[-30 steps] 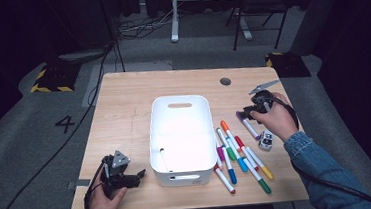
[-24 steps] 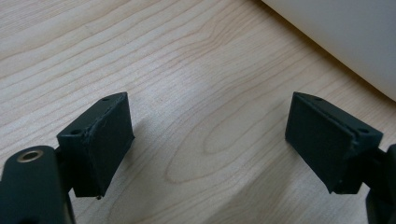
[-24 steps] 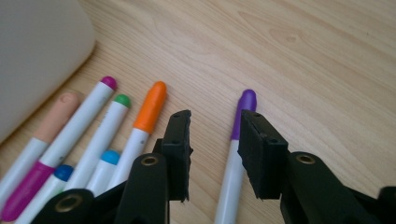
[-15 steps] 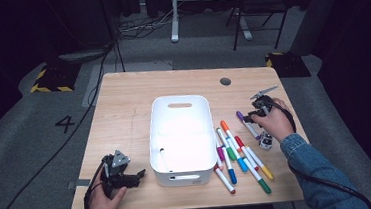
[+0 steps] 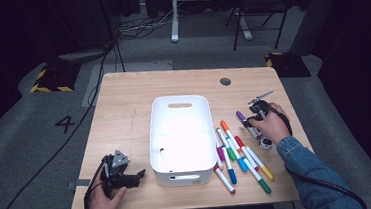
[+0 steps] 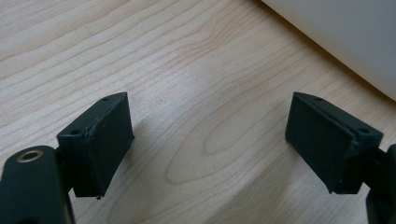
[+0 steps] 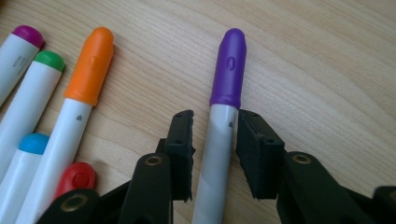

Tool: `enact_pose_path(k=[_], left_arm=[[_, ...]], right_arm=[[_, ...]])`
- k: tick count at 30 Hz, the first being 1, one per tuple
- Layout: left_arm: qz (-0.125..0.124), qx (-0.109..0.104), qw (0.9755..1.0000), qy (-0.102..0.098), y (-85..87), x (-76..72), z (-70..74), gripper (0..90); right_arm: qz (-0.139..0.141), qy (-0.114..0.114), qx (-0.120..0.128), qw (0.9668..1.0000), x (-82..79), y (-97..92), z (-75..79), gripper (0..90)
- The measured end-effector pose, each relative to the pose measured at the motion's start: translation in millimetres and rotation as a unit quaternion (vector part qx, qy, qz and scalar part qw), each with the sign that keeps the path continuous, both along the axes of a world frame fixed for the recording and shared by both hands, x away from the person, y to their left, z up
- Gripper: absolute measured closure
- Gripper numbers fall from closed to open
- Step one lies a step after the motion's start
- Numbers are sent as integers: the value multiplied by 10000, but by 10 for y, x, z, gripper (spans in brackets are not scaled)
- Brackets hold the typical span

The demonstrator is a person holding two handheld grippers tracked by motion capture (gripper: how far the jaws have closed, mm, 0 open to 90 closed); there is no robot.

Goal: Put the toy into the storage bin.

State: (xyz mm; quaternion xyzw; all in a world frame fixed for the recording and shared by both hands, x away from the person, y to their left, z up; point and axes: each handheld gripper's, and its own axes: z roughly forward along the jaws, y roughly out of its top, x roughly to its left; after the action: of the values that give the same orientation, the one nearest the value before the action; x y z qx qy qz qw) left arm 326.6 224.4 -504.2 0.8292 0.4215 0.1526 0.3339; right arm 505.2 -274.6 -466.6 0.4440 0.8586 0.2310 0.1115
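Right of the white bin, apart from the row of markers, lay the purple-capped marker, flat on the wooden table. The right gripper straddled its white barrel just below the cap; its jaws had just been closing, but a sliver of wood showed on either side of the barrel and the pads did not yet press on it. The left gripper rested on the table near the bin's front left corner, its jaws spread wide over bare wood, nothing between them.

The likeliest trouble, as I judged it, was the round barrel rolling or skidding out as the jaws met, since it lay loose on smooth wood and one pad looked closer to it than the other. A grip so near the cap could also let the long tail droop on lifting and strike the bin's rim. The orange-capped marker lay just beside the jaws, toward the bin, and a careless nudge could have set the row rolling.

The table was pale, clearly grained wood with a dark grommet hole behind the bin. Around it spread grey carpet bearing a number four, black-and-yellow tape, trailing cables and desk legs in a dim room.
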Motion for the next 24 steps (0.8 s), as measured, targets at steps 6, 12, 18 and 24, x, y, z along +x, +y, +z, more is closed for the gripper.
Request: enact_pose_path(k=[6,12,18,24], left_arm=[[0,0,10000,-1,0,0,0,153],[0,-1,10000,-1,0,0,0,153],[1,-1,10000,-1,0,0,0,152],[1,0,10000,0,0,0,0,153]], right_arm=[[-11,18,-90,10000,-2,61,-49,731],[-47,30,-163,9999,-8,120,-39,772],[-35,-54,59,10000,-26,127,0,773],[79,-186,278,9994,-76,155,186,772]])
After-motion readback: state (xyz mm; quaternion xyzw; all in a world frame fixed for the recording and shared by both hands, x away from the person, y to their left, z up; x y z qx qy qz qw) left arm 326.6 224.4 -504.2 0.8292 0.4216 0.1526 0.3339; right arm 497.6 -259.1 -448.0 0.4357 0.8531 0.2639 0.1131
